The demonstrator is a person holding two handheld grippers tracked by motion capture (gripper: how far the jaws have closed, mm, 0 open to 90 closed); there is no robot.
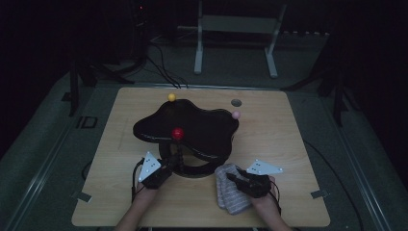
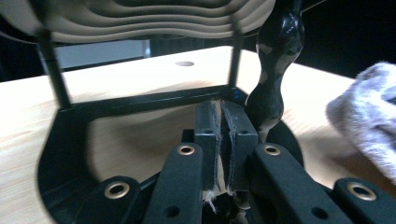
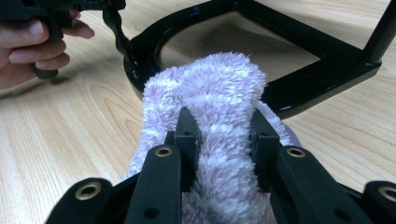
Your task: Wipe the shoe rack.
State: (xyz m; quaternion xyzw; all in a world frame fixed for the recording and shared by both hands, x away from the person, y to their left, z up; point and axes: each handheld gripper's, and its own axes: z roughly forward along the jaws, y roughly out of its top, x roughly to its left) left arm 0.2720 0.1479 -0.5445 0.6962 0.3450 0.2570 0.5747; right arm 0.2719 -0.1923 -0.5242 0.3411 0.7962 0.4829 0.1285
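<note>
Right gripper view: the right gripper (image 3: 223, 144) has its two black jaws pressed into the sides of a fluffy lilac-grey cloth (image 3: 219, 107), which bulges up between them and lies folded on the wooden table (image 3: 56, 140); just beyond the cloth runs the glossy black base frame (image 3: 299, 42) of a stand, and at the far left of that view a hand (image 3: 32, 46) grips the other tool; in the high view the right gripper (image 1: 240, 182) sits at the near right of the table, its grey three-cornered plate on top, with the striped-looking cloth (image 1: 230, 195) under and left of it, touching the tool and lying just beside the stand's ring-shaped base.

In the left gripper view the left gripper (image 2: 223, 122) has its pads closed flat against each other with nothing between them, frayed threads showing along the seam; it points at the near edge of the base frame (image 2: 140, 100), just left of a turned black post (image 2: 275, 60) that rises to a wavy, layered top; the cloth (image 2: 369, 112) shows at the right, apart from this tool.

In the high view the left gripper (image 1: 166, 168) lies near the middle, close against the post; above it the black wavy-edged stand top (image 1: 202, 125) carries a red ball (image 1: 178, 133); a yellow ball (image 1: 172, 97) sits at its far edge and a pink ball (image 1: 235, 115) at its right edge; a grey round spot (image 1: 236, 102) marks the table farther back.
</note>
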